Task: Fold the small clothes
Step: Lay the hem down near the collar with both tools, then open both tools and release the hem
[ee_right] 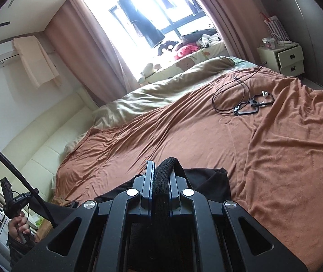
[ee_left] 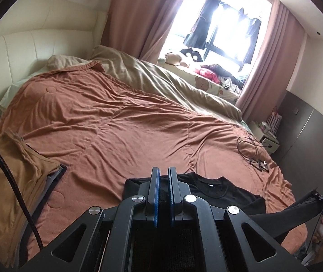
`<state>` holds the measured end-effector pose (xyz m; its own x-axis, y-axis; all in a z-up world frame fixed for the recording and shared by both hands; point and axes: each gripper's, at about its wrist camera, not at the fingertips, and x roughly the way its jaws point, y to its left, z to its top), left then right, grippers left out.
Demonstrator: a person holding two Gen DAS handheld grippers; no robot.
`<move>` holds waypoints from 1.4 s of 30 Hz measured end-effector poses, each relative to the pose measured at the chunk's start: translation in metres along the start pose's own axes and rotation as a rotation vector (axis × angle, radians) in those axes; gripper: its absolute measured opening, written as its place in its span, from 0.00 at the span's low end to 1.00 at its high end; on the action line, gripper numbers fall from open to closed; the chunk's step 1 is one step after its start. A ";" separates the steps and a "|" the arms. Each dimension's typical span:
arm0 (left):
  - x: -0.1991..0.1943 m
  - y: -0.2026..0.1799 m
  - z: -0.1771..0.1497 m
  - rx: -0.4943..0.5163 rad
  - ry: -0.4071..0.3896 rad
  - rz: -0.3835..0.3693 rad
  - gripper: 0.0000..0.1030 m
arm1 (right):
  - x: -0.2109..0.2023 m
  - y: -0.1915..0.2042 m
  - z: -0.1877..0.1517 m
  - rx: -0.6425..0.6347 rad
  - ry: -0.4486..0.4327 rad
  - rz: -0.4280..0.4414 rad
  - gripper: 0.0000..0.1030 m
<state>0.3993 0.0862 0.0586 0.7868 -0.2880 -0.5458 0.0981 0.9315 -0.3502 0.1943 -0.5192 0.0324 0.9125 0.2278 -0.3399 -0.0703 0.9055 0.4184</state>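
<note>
A black shirt (ee_left: pixel 218 190) lies partly on the rust-coloured blanket (ee_left: pixel 116 124) at the near edge of the bed, collar facing up. My left gripper (ee_left: pixel 164 170) is shut, with dark fabric showing in the thin gap between its blue pads. From there a band of the shirt stretches right toward the other hand-held gripper. In the right wrist view my right gripper (ee_right: pixel 161 165) is shut on a thick ribbed fold of the black shirt (ee_right: pixel 206 181), whose body hangs down onto the blanket (ee_right: pixel 184 136). A person's hand (ee_right: pixel 19 224) holds the left gripper at the far left.
A folded tan garment (ee_left: pixel 14 181) rests on a grey one at the bed's left edge. Black cables and a pair of glasses (ee_right: pixel 240 99) lie on the blanket's far right. A beige duvet (ee_left: pixel 161 77), a cream headboard (ee_left: pixel 36 52) and a white nightstand (ee_right: pixel 283 56) border the bed.
</note>
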 end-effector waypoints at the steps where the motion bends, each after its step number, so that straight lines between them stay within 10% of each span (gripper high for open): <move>1: 0.011 0.002 0.000 0.002 0.015 0.008 0.07 | 0.009 -0.002 0.003 0.003 0.009 -0.005 0.06; 17: 0.154 0.022 -0.020 0.053 0.191 0.114 0.07 | 0.144 -0.032 0.001 -0.012 0.180 -0.157 0.06; 36: 0.254 0.040 -0.056 0.119 0.405 0.221 0.10 | 0.204 -0.034 -0.004 -0.048 0.323 -0.242 0.08; 39: 0.240 0.041 -0.050 0.107 0.392 0.205 0.24 | 0.192 -0.025 -0.001 -0.060 0.329 -0.208 0.24; 41: 0.225 0.040 -0.047 0.124 0.363 0.206 0.48 | 0.181 -0.020 -0.002 -0.097 0.322 -0.230 0.65; 42: 0.220 0.039 -0.047 0.133 0.353 0.210 0.57 | 0.174 -0.018 -0.002 -0.112 0.317 -0.246 0.70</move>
<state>0.5475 0.0484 -0.1111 0.5437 -0.1260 -0.8298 0.0541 0.9919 -0.1151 0.3534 -0.4953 -0.0364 0.7394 0.0827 -0.6681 0.0749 0.9762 0.2037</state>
